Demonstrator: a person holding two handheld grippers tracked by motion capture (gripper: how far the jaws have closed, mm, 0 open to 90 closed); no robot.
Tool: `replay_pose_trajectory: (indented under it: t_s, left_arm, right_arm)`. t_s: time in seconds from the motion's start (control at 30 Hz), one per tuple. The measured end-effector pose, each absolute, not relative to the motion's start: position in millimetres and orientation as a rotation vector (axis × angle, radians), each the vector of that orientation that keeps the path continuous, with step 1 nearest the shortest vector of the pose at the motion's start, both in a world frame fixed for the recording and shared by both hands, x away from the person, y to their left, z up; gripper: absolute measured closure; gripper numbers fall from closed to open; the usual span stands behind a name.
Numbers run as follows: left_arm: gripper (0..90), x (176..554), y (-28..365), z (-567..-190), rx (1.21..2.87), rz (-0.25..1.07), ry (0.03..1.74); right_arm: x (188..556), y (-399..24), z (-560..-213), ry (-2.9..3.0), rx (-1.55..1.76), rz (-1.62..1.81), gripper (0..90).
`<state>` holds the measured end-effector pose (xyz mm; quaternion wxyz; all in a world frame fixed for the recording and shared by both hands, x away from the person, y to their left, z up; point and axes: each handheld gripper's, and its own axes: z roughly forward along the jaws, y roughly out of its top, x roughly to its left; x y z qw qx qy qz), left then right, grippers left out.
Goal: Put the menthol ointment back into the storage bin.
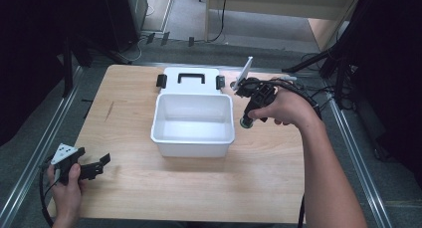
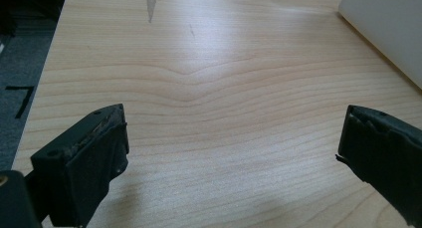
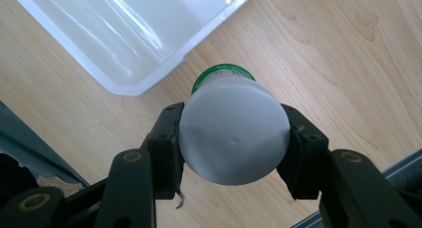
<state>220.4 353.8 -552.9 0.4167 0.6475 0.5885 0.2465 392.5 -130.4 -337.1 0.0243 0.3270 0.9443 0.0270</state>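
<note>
Bottle (image 3: 233, 133), white with green cap, pinched by right gripper (image 1: 255, 101) just right of bin (image 1: 193, 138); carry underway, next move over bin; left gripper (image 1: 89, 166) spread, idle.

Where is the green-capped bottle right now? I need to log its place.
The bottle is clamped in the right gripper, held above the table just off the right side of the white bin in the high view.
</note>
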Motion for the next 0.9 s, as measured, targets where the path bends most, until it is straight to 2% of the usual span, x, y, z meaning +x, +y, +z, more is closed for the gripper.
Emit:
replay_pose_trajectory:
  t_s: [0.37,0.9]
  left_arm:
    - [0.0,221,354,-553,1.63,0.615,1.475]
    - [0.0,221,354,-553,1.636,0.609,1.474]
  right_arm:
    - [393,-109,-325,2.926,0.956,0.086,51.3]
    - [395,-83,-329,2.972,0.799,0.155,51.3]
